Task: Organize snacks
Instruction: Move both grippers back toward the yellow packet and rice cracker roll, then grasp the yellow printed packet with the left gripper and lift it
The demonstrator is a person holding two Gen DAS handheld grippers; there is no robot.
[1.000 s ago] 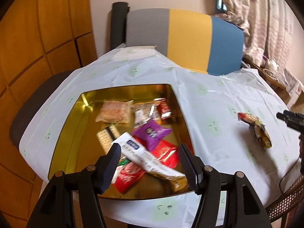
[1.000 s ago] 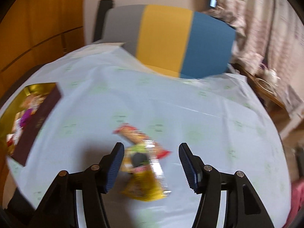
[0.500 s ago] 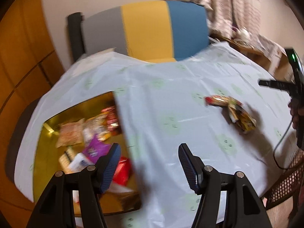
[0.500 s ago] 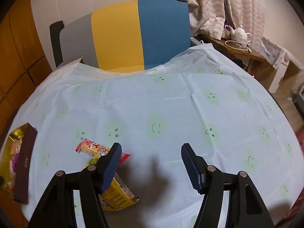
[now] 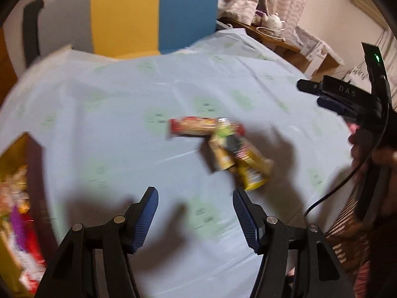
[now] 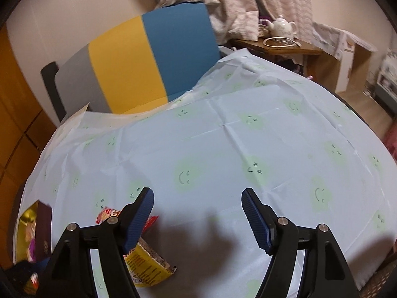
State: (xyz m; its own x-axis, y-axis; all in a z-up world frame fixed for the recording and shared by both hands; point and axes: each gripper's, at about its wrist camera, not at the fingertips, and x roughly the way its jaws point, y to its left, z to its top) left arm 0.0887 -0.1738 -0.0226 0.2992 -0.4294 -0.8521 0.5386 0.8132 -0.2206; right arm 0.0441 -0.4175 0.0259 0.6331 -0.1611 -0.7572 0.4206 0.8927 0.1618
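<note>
Two loose snacks lie together on the pale blue tablecloth (image 5: 119,129): a red packet (image 5: 196,125) and a yellow packet (image 5: 250,171). My left gripper (image 5: 196,211) hovers open just short of them, with nothing between its fingers. The gold snack box (image 5: 15,173) with several packets sits at the far left edge. My right gripper (image 6: 198,201) is over bare cloth, its jaws opening and empty; the red packet (image 6: 109,214) and yellow packet (image 6: 148,270) lie behind its left finger. The right gripper (image 5: 310,94) also shows at the right of the left wrist view, held by a hand.
A chair (image 6: 148,57) with a grey, yellow and blue back stands behind the table. A low wooden side table (image 6: 280,47) with a white teapot (image 6: 281,26) is at the back right, before a curtain. Orange wall panels (image 6: 15,114) line the left. A black cable (image 5: 342,186) hangs at the right.
My left gripper has swung right, from above the gold box to in front of the loose packets. My right gripper has drawn off the packets to their right, and its jaws have widened.
</note>
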